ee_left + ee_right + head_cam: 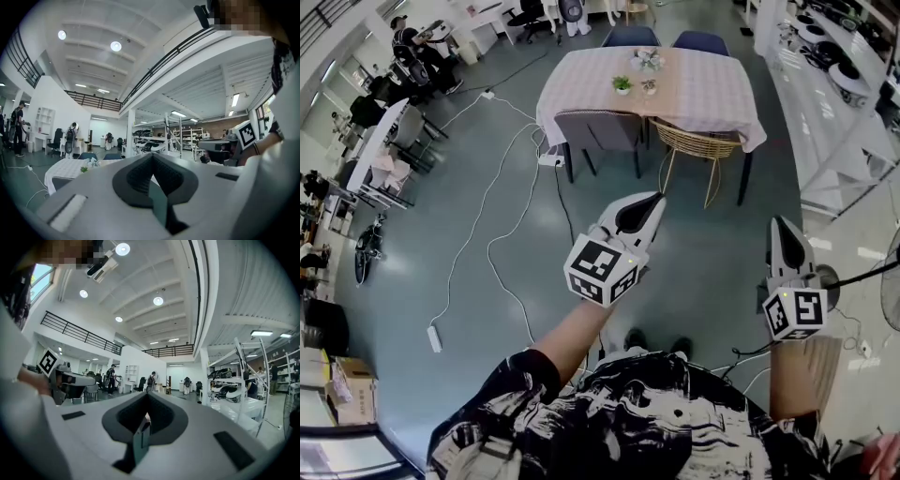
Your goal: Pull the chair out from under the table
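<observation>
Left gripper (pixel 651 202) points level toward the dining table (pixel 581 75), its jaws pressed together with nothing between them. The right gripper (pixel 780 225), off to its right and a little nearer the person, is likewise closed and empty. Ahead of the left gripper's tips and well apart from them, two chairs stand tucked against the table's near edge. A grey upholstered chair (pixel 598 131) is slightly left of the tips. A wicker chair (pixel 698 142) on thin gold legs is slightly right of them. Neither gripper touches either chair. Farther ahead, small potted plants (pixel 622 84) sit on the table, and two blue chairs (pixel 630 36) stand at its far side. Some white cables (pixel 487 216) trail across the floor left of the left gripper.
</observation>
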A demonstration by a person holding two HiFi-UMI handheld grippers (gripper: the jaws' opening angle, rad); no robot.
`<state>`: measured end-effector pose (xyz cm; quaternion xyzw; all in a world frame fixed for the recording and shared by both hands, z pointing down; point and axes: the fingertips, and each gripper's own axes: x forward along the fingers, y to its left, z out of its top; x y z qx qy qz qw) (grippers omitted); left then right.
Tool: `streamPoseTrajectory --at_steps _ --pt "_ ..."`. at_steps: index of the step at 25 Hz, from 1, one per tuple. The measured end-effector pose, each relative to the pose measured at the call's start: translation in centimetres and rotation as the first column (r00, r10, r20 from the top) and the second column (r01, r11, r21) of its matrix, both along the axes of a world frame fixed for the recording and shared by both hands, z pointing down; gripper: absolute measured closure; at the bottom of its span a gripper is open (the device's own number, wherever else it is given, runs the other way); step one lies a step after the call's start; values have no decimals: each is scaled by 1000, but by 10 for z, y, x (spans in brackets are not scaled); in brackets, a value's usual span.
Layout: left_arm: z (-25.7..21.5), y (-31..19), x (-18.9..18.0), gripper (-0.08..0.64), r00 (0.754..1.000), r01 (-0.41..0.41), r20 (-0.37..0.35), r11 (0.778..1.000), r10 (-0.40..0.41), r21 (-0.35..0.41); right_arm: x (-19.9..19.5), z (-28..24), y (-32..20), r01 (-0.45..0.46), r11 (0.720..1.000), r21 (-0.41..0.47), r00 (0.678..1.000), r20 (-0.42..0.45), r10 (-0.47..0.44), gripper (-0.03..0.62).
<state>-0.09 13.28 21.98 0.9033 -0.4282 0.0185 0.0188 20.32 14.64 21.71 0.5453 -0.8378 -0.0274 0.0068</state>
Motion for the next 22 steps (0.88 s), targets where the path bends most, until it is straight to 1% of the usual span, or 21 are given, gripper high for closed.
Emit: streamPoseTrajectory --at_steps 2,4,5,6,8,9,10,13,18,22 --pt "1 0 1 557 1000 0 1 1000 0 -2 2 0 0 -3 1000 10 1000 4 3 591" --pt "1 -1 0 557 1000 0 1 1000 0 -5 3 -7 -1 9 999 45 999 42 -11 591" --pt "0 -1 0 557 1000 0 0 1000 0 -6 2 -12 -1 24 998 61 997 73 -28 509" --pt "-1 -1 -1 557 1000 0 -1 1000 0 -7 1 -14 -3 36 997 71 994 102 -43 254" --pt "0 -1 -3 557 1000 1 -3 1000 -1 -7 1 -14 -5 37 996 78 991 125 -46 148" --pt "1 -1 -4 557 1000 1 -4 1000 -1 -8 0 -13 -5 35 996 80 992 121 -44 120" --pt "2 -1 -5 557 1000 2 -4 1000 -2 -9 -1 -12 -5 36 996 80 993 113 -45 110" --pt "3 -1 -6 557 1000 5 -6 1000 -5 -12 -3 -9 -4 44 996 81 994 94 -51 109" --pt "5 -5 -4 557 1000 5 -8 1000 -5 -17 0 -7 -7 42 997 71 995 89 -49 110" --pt "8 -10 -11 557 1000 7 -6 1000 -7 -22 -3 -7 -12 31 997 66 996 81 -36 110"
